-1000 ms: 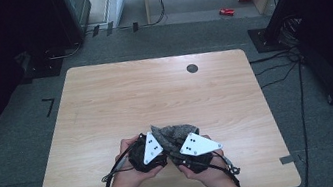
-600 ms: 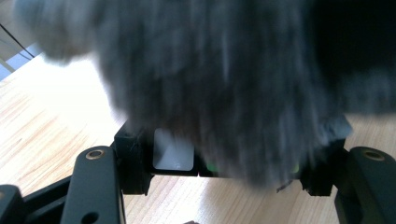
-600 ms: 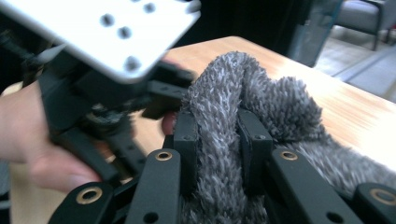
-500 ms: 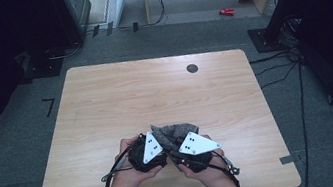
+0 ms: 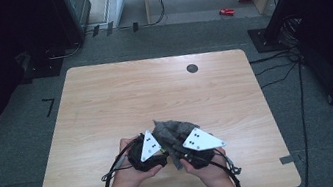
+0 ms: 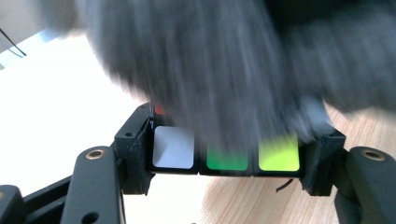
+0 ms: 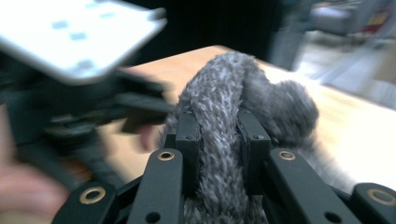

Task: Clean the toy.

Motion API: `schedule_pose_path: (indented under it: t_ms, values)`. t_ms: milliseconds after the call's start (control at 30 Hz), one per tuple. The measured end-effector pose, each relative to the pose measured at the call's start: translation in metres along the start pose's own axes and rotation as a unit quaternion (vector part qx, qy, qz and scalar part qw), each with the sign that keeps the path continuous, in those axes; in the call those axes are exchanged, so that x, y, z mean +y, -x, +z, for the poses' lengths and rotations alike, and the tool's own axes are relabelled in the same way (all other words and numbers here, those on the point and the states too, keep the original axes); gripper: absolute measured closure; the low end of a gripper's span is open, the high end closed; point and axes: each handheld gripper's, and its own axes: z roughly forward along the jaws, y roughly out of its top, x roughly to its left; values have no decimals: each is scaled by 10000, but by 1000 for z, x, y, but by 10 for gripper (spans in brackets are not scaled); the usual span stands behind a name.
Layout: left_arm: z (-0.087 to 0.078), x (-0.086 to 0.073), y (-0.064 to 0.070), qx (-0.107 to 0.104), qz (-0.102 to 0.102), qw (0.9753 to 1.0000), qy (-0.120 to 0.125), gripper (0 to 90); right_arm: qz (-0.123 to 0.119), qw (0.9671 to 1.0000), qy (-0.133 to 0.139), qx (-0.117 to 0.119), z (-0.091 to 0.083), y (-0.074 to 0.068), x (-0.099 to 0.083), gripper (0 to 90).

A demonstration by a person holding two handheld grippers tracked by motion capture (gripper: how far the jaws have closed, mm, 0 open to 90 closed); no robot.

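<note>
1. In the lower middle of the high view, near the table's (image 5: 104, 98) front edge, we hold the two grippers close together with a grey fuzzy cloth (image 5: 172, 129) bunched between them.
2. Our left gripper (image 6: 226, 156) has its jaws clamped across a puzzle cube (image 6: 224, 154); the white, green and yellow-green tiles sit low in the left gripper view, with the cloth draped over the cube's top.
3. Our right gripper (image 7: 218, 144) has its jaws narrowed on a thick fold of the cloth, which rises through the centre of the right gripper view.
4. We judge the cube rigid and light, with smooth plastic faces that could slide; gripping it flat on two opposite faces, as now, looks safest.
5. We judge the cloth soft, light and limp, so it will sag and bunch; a thick fold gives a surer hold than a thin edge.
6. Blur in both gripper views hides the cloth's edges, so we cannot tell its full shape.
</note>
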Motion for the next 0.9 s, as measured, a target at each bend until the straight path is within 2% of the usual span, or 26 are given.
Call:
schedule_pose_path:
  t_ms: [33,67,100,167,200,233,267,300,333,367,400,433,467,500,567,633,667,700,733,800,833,867,900]
  values:
    - [0,0,0,0,0,10000,0,353,0,10000,0,0,0,0,0,753]
    - [-1,0,-1,-21,-22,10000,8,353,67,9999,6,-111,-2,5,0,751]
    - [-1,0,-1,-20,-17,10000,12,353,168,9998,16,-96,-3,9,-1,752]
    - [0,1,0,-2,-9,10000,-1,353,82,10000,30,-46,-3,3,-2,754]
    - [1,1,1,-12,-4,10000,-17,353,-307,9995,-13,68,1,-13,-2,755]
    - [1,1,1,-12,-4,10000,-17,353,-307,9995,-13,68,1,-13,-2,755]
    - [1,1,2,-4,23,10000,-20,353,-672,9974,-171,174,6,-28,-3,755]
    - [1,1,2,27,78,10000,-35,353,-672,9974,-171,174,6,-28,-3,755]
    - [0,1,2,46,90,9999,-29,353,-773,9968,-173,100,8,-29,-3,757]
    - [-1,1,0,4,46,10000,6,353,-636,9978,-120,131,7,-24,-2,759]
    - [-1,1,0,4,46,10000,6,353,-636,9978,-120,131,7,-24,-2,759]
    - [-2,0,0,-53,17,10000,54,354,-308,9995,18,-25,2,-9,-1,759]
    - [-2,0,0,-53,17,10000,54,353,-308,9995,18,-25,2,-9,-1,759]
    - [-2,-1,-1,-120,-16,9999,113,354,-170,9997,48,-157,0,-1,-1,759]
    - [-4,-1,-3,-246,-98,9992,299,354,147,9996,104,-235,-4,14,-3,759]
    - [-10,-1,-7,-371,-216,9973,598,354,256,9990,46,-374,-4,23,-7,759]
    - [-14,0,-8,-405,-255,9960,748,353,427,9983,-9,-408,-2,30,-15,761]
    - [-16,1,-10,-383,-216,9955,837,353,427,9983,-9,-408,-2,30,-15,761]
    - [-18,0,-10,-361,-172,9951,901,353,614,9976,25,-314,-2,34,-18,761]
    - [-19,-3,-13,-487,-215,9929,1068,353,919,9957,57,-84,-3,41,-20,761]
    - [-19,-4,-13,-545,-248,9917,1141,353,975,9951,144,20,-6,41,-17,760]
    - [-18,-5,-13,-564,-245,9913,1160,353,975,9951,144,20,-6,41,-17,760]
    - [-18,-5,-12,-561,-223,9914,1159,352,905,9953,297,180,-10,34,-9,760]
